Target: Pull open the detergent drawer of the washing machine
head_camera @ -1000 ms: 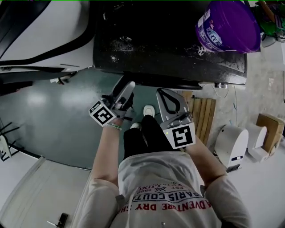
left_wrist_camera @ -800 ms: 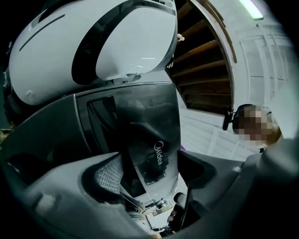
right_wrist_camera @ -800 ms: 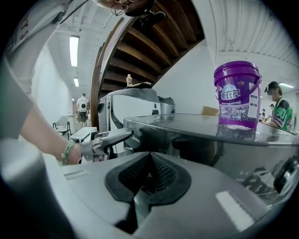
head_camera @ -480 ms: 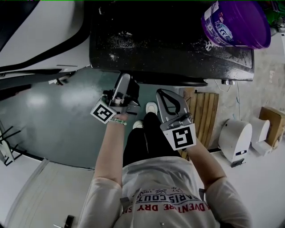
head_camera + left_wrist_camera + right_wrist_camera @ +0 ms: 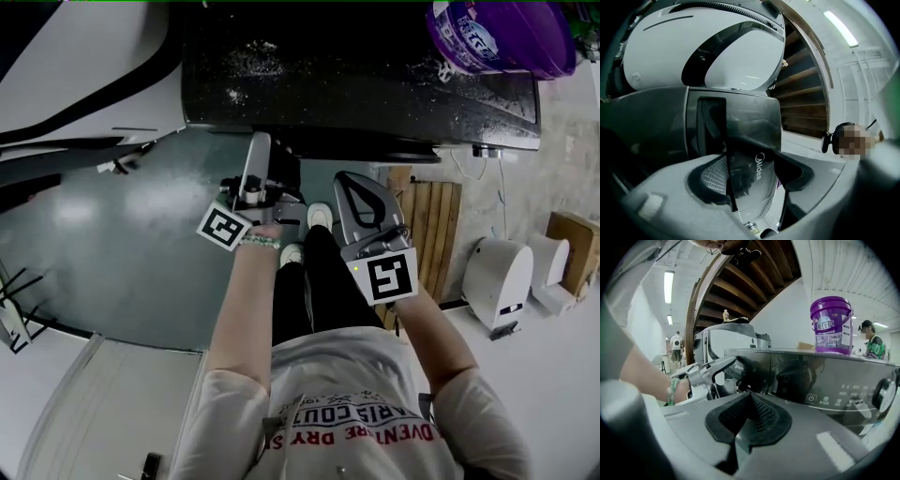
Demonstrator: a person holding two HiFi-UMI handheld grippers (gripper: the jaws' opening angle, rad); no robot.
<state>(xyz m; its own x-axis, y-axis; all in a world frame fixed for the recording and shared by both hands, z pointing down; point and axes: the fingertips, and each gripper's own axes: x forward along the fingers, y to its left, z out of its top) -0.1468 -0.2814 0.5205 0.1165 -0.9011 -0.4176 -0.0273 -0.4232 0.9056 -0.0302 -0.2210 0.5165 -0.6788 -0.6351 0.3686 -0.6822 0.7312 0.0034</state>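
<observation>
The black washing machine (image 5: 356, 84) fills the top of the head view. In the right gripper view its control panel (image 5: 825, 380) faces me. My left gripper (image 5: 264, 150) reaches up under the machine's front edge. In the left gripper view the glossy drawer front (image 5: 745, 122), printed "Midea", stands between the jaws of the left gripper (image 5: 752, 176). The jaws have just been closing and are still apart, with no pad seen pressing. The right gripper view shows the left gripper (image 5: 733, 366) at the drawer front (image 5: 750, 369). My right gripper (image 5: 349, 180) hangs beside it, shut and empty, pads together (image 5: 747, 401).
A purple bucket (image 5: 502, 33) stands on the machine's right corner. A white machine (image 5: 75, 75) sits to the left. Wooden slats (image 5: 431, 234), a white appliance (image 5: 497, 281) and a cardboard box (image 5: 572, 244) lie on the floor at the right. A person (image 5: 872, 341) stands far behind.
My left gripper has swung up and rolled, moving from beside my knee to the machine's front edge. The right gripper has dropped a little.
</observation>
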